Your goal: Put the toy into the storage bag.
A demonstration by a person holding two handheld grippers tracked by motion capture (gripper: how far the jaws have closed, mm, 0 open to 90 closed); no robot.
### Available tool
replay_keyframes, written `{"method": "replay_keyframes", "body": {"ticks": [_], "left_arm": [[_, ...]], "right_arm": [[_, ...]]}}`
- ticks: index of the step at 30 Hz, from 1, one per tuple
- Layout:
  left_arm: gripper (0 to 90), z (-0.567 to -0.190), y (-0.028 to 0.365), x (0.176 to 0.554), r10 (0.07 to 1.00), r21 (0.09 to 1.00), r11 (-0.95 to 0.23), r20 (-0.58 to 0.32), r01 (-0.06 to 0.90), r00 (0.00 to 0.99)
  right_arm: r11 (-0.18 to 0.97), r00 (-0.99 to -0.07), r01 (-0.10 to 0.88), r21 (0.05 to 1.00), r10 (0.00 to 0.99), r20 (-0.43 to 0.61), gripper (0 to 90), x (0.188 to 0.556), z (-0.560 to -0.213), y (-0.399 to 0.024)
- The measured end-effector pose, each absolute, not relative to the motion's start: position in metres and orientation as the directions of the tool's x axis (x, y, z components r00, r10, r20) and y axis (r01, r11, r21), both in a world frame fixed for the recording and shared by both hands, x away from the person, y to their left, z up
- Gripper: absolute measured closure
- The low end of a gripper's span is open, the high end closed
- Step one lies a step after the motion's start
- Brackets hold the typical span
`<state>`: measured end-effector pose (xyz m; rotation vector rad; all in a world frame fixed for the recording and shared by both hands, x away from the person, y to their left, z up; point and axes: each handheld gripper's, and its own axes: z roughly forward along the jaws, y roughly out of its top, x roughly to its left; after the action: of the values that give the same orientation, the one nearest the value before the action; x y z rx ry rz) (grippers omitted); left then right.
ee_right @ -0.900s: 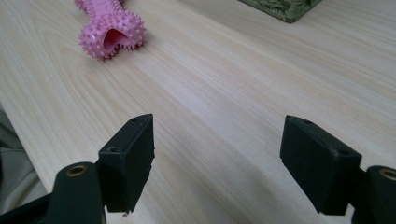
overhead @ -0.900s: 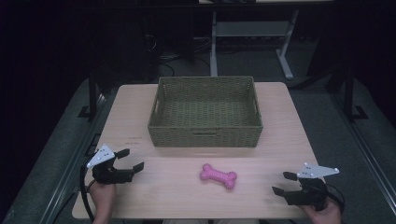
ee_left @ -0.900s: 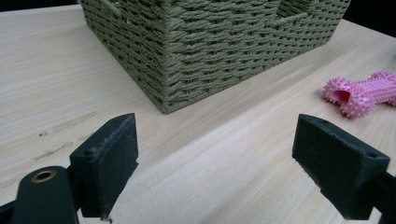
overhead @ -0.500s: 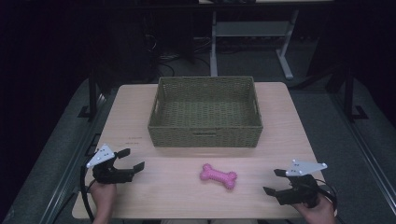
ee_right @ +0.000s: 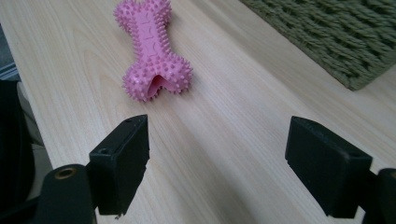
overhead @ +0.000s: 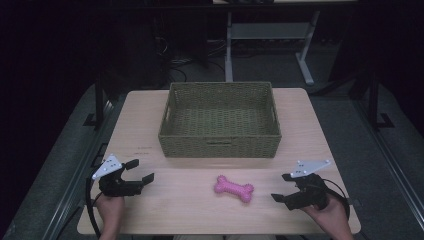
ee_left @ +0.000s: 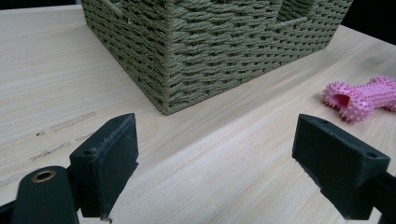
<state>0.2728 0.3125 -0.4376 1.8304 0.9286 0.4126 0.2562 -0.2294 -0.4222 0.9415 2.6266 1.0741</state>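
Observation:
A pink spiky bone toy (overhead: 234, 188) lies on the wooden table (overhead: 200, 210), in front of a woven olive basket (overhead: 220, 149). My right gripper (overhead: 280, 187) hovers just right of the bone, open, pointing at it with nothing between its jaws. In the right gripper view the bone (ee_right: 152, 56) lies a short way ahead of the gripper (ee_right: 217, 154), left of centre. My left gripper (overhead: 141, 170) is open at the table's front left, well apart from the bone. In the left gripper view, past the gripper (ee_left: 217, 147), stand the basket's corner (ee_left: 210, 46) and the bone (ee_left: 362, 95) at the far right.
The basket has nothing visible inside and takes up the table's back half. Bare wood runs between both grippers along the front. A white desk frame (overhead: 265, 40) stands on the dark floor behind the table.
My right gripper has moved left along the front of the table, closer to the bone. The left gripper, bone and basket have stayed put.

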Motion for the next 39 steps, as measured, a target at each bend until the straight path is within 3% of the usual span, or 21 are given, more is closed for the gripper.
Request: {"method": "replay_keyframes", "body": {"ticks": [39], "left_arm": [[13.8, -0.438, 0.313, 0.274, 0.759, 0.884, -0.217, -0.113, 0.414, 0.641]], "right_arm": [[0.683, -0.872, 0.446, 0.579, 0.477, 0.110, 19.5, 0.280, -0.404, -0.172]]}}
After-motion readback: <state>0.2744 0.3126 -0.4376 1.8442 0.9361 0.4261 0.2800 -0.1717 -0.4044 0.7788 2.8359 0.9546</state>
